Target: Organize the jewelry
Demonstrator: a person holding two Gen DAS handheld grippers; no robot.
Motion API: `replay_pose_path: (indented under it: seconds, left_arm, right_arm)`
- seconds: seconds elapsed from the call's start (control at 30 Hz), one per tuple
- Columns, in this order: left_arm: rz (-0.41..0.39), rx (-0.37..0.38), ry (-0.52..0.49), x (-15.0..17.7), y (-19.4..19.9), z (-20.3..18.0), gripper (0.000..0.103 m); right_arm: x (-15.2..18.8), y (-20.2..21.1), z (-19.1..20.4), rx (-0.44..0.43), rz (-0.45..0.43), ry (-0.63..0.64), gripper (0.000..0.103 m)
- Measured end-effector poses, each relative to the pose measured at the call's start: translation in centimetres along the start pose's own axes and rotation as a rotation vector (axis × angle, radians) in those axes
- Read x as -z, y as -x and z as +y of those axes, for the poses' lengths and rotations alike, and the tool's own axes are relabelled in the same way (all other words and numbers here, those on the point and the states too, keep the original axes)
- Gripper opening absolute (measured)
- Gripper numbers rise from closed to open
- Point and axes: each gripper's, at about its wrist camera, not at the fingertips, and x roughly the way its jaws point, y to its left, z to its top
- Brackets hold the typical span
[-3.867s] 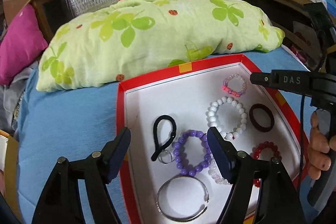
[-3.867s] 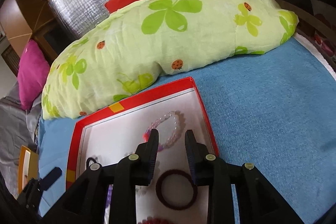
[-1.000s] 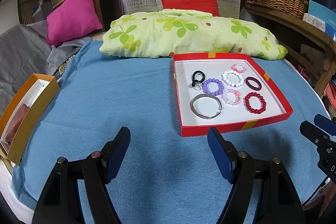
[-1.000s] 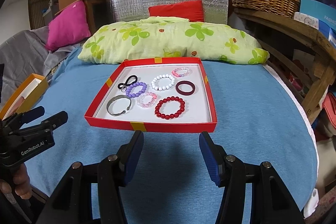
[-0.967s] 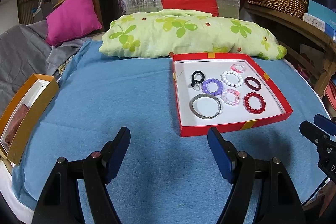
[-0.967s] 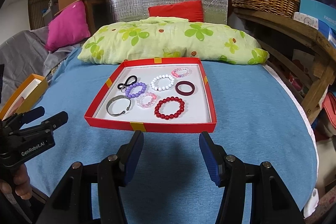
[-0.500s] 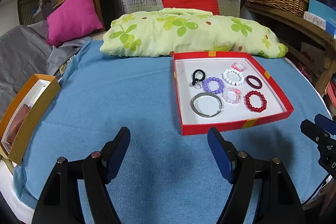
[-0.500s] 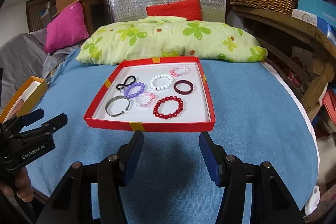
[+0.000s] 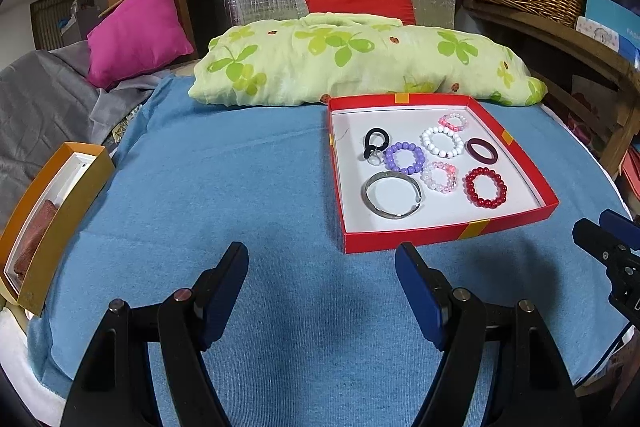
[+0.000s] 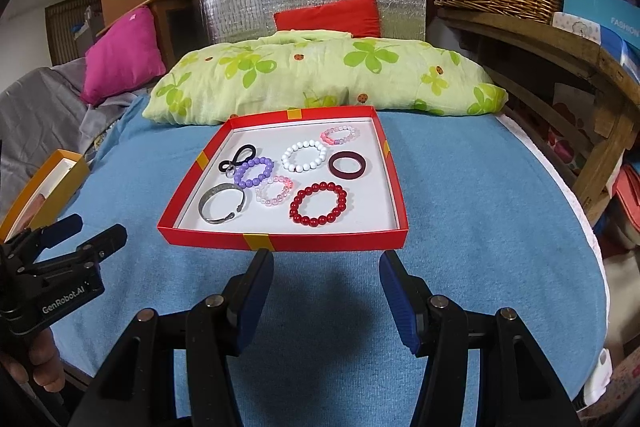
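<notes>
Blue bedding (image 9: 240, 187) is seen from the left wrist, with a green clover pillow (image 9: 360, 63) behind. The left gripper (image 9: 320, 291) is held wide and empty; a red box (image 9: 400, 239) of bracelets lies ahead and to its right, apart from it. From the right wrist, the right gripper (image 10: 326, 291) is seen parted and empty, just short of the box's near wall (image 10: 320, 242); a red bead bracelet (image 10: 319, 203) lies nearest inside.
</notes>
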Motion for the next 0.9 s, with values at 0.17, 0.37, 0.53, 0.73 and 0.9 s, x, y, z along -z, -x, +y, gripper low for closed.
replay_pose_path:
  seconds: [0.17, 0.37, 0.53, 0.73, 0.9]
  left_arm:
    - [-0.001, 0.004, -0.001, 0.02, 0.05, -0.03, 0.077]
    - [-0.017, 0.004, 0.002, 0.05, 0.34, 0.06, 0.077]
    - [-0.019, 0.003, 0.001, -0.05, 0.41, -0.01, 0.077]
    - [-0.022, 0.001, -0.001, -0.11, 0.59, 0.0, 0.077]
    - [-0.023, 0.002, -0.005, -0.06, 0.64, -0.03, 0.077]
  right_arm:
    - [-0.01, 0.0, -0.03, 0.001, -0.003, 0.001, 0.059]
    - [-0.08, 0.42, -0.06, 0.009, -0.029, -0.003, 0.059]
    - [-0.12, 0.39, -0.05, 0.008, -0.026, -0.001, 0.059]
    - [-0.09, 0.39, -0.02, 0.007, -0.023, -0.001, 0.059]
    - [-0.06, 0.4, 0.0, 0.007, -0.021, 0.001, 0.059]
